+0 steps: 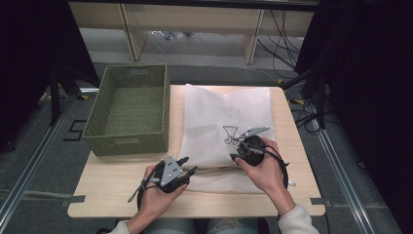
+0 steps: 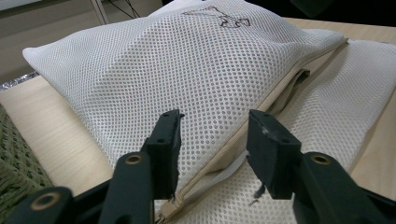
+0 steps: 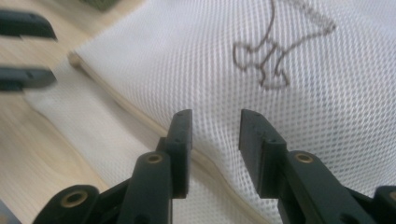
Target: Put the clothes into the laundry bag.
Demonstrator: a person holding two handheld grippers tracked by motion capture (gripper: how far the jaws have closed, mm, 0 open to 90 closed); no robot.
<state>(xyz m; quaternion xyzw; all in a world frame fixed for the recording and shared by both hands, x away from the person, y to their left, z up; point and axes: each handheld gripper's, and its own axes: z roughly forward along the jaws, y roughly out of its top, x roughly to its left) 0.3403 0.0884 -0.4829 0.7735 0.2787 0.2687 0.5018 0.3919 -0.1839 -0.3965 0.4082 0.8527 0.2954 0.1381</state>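
At the desk's [image 1: 122, 195] near edge: both hand-held grippers open over the white mesh bag [image 1: 224, 122].
Bag lies flat on the desk, just right of the green woven basket [image 1: 127, 111], with its beige zipper edge [image 2: 261, 105] toward the person. Left hand-held gripper [image 1: 187, 173] sits at the bag's near left corner, jaws apart, zipper edge between them but not pinched. Right hand-held gripper [image 1: 236, 155] is above the mesh near the outline drawing [image 3: 266, 60], jaws apart, holding nothing.
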